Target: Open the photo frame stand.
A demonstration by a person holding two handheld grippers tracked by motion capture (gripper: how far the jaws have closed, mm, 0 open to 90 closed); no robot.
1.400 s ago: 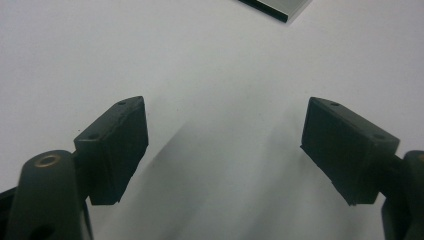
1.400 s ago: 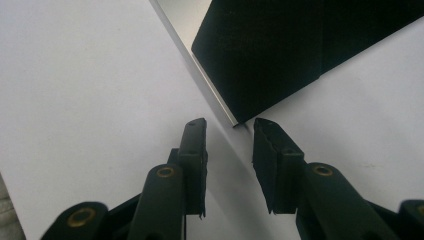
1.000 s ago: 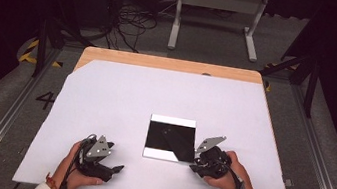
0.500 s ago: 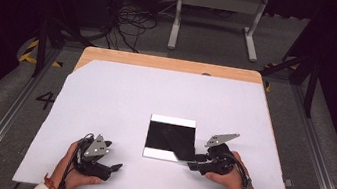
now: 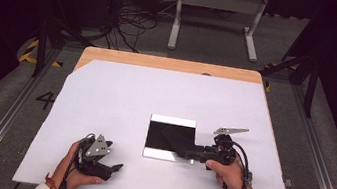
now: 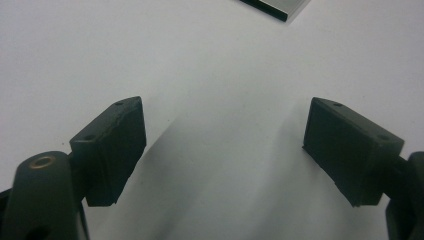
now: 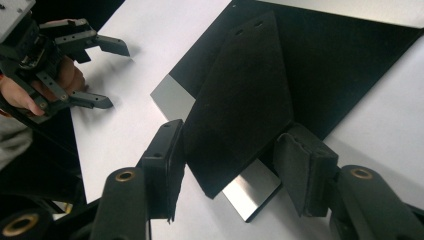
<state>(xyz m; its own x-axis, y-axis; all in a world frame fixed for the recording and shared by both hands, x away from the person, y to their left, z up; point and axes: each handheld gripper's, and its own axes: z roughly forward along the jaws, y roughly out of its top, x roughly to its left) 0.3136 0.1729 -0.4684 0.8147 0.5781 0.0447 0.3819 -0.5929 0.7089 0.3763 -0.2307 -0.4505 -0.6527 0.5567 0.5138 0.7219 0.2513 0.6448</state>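
Two grippers, one in each of my hands, both low over the white tabletop (image 5: 120, 97). Since a second ago my right gripper (image 5: 191, 154) has slid a little to the right along the near edge; then its tips reached further in over the black square plate (image 5: 171, 130), now they sit at the plate's near right corner. My left gripper (image 5: 112, 168) has not shifted: same spot near the front edge, well apart from the plate.

Right fingers (image 7: 162, 165): they have just been opening, and now stand about half apart. Between them lies a flat black pad (image 7: 240, 95), felt-like, roughly shield-shaped. The left finger sits close against its edge and the right finger stands just off it. Contact I cannot tell for sure; I read no clamp. The pad rests on the plate, its near tip overhanging the silver edge strip (image 7: 250, 192).

Left fingers (image 6: 112, 145): wide apart, nothing between them, bare tabletop beneath.

Count: one black plate with silver strips on its far and near edges, one black pad, two grippers. The plate lies near the middle of the tabletop, toward my side.
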